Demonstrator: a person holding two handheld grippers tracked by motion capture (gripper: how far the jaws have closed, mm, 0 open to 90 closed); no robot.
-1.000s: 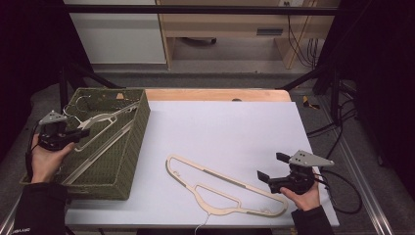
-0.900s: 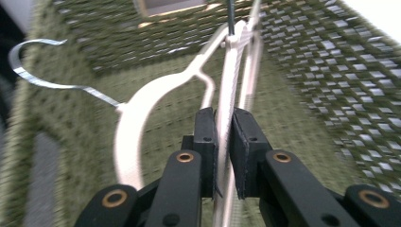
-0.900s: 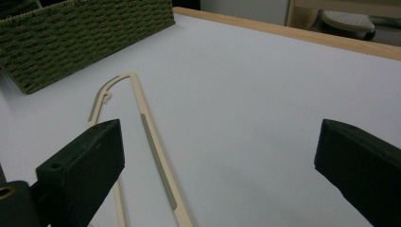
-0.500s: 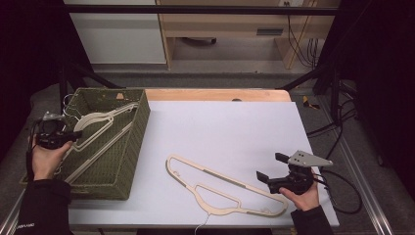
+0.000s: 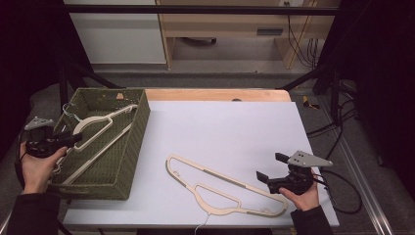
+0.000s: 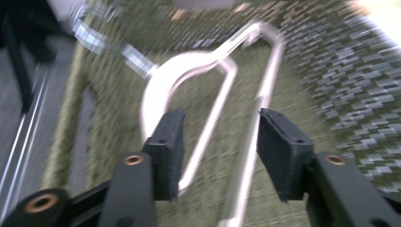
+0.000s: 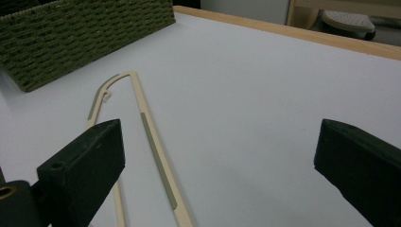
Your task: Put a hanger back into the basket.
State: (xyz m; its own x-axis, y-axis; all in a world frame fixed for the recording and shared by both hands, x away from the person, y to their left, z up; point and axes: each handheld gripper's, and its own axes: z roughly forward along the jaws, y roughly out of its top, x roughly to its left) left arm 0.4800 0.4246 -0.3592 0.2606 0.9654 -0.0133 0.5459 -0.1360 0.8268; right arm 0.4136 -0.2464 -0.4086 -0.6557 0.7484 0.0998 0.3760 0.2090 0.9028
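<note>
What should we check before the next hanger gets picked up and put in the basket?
1. Left gripper let go of the hanger in the basket: ok, its jaws have just been opening, pads apart.
2. That hanger lies fully inside the basket: cannot tell, its hook pokes over the rim.
3. Right gripper open: ok.
4. Hanger on the table free to grab: ok.
5. Table path to the basket: ok.

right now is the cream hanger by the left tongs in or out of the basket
In. The cream plastic hanger lies slanted inside the green woven basket; the left tongs have just been opening, pads off it.
</note>
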